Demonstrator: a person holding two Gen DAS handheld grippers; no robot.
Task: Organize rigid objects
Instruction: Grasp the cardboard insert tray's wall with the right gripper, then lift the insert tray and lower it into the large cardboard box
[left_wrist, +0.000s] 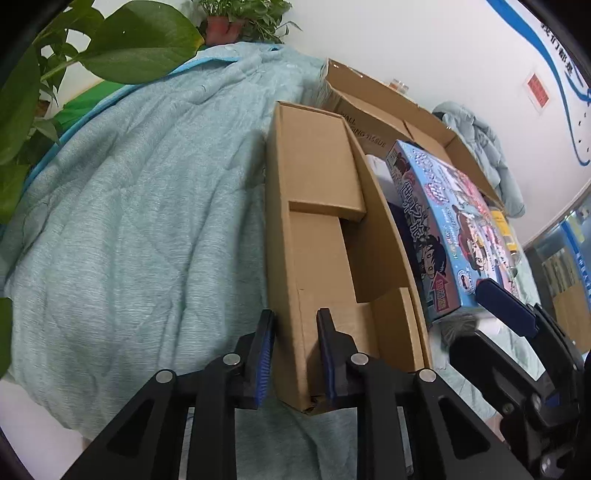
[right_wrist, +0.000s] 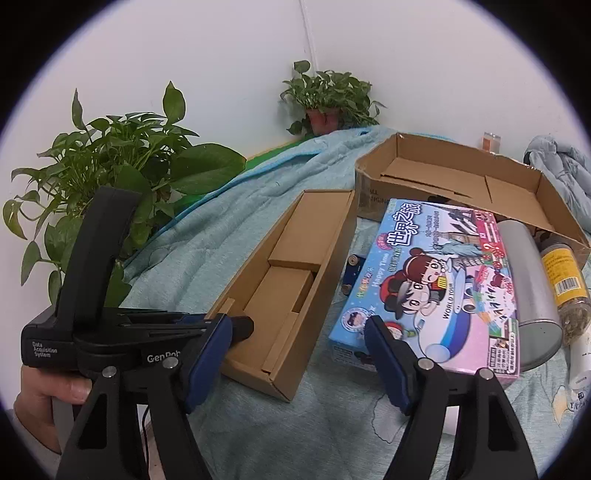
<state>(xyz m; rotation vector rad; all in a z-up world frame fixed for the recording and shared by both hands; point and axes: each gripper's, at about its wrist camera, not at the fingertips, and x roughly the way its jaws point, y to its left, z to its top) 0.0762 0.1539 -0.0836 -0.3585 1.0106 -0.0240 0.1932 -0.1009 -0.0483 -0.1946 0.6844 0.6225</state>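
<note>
Cardboard fills the left wrist view: the left gripper (left_wrist: 295, 354) is clamped on the near wall of the narrow box (left_wrist: 321, 236), which lies on the quilt (left_wrist: 129, 240) with only cardboard inserts inside. Nothing looks sorted yet.

From the right wrist, the right gripper (right_wrist: 299, 354) hangs with its fingers apart and nothing between them, between that box and the game box (right_wrist: 436, 295). Counted: two cardboard boxes, the big box (right_wrist: 461, 177) empty; one game box, one tin (right_wrist: 532, 295), one jar (right_wrist: 565, 280), all loose.
</note>
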